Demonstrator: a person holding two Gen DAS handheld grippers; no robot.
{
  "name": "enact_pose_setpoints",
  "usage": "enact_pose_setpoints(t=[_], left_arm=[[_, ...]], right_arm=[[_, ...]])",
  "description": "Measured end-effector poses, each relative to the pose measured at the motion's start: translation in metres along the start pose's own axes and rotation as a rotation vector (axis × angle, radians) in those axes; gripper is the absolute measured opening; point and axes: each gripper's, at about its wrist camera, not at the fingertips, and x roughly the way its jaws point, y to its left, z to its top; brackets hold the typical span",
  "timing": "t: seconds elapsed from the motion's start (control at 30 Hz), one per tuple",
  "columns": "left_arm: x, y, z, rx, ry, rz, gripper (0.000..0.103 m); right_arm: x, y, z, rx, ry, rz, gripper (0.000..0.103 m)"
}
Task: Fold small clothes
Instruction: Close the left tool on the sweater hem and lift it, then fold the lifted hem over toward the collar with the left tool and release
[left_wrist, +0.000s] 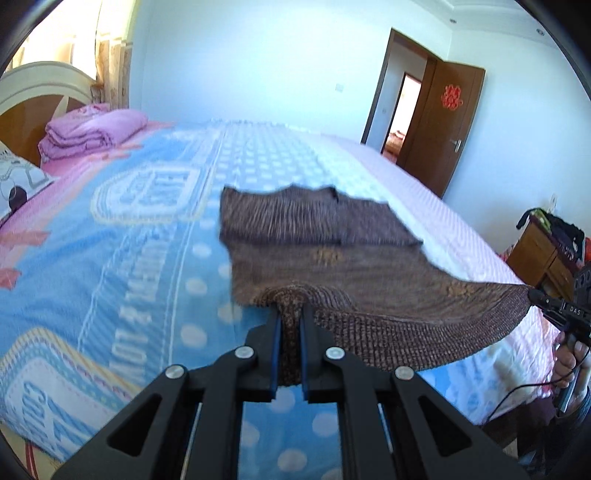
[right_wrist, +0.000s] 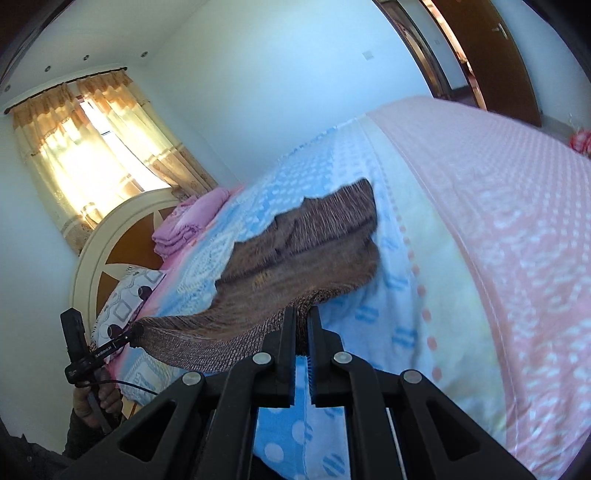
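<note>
A small brown knitted sweater (left_wrist: 317, 236) lies partly on the bed with its ribbed hem lifted toward me. My left gripper (left_wrist: 290, 314) is shut on one corner of the hem. My right gripper (right_wrist: 302, 314) is shut on the other hem corner; it also shows at the right edge of the left wrist view (left_wrist: 532, 295). The hem hangs stretched between the two grippers above the bed. The far part of the sweater (right_wrist: 321, 229), with folded sleeves, rests on the blanket. The left gripper shows at the left of the right wrist view (right_wrist: 135, 332).
The bed is covered by a blue patterned blanket (left_wrist: 110, 240) and a pink-white sheet (right_wrist: 498, 221). Folded pink bedding (left_wrist: 92, 129) and a pillow (left_wrist: 18, 177) lie near the headboard. A wooden nightstand (left_wrist: 543, 254) and an open door (left_wrist: 436, 122) are to the right.
</note>
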Motion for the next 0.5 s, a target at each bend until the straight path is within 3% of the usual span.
enact_pose_setpoints(t=[0.5], left_arm=[[0.058, 0.027, 0.075, -0.064, -0.053, 0.03, 0.009]], right_arm=[[0.063, 0.018, 0.108, -0.042, -0.067, -0.008, 0.004]])
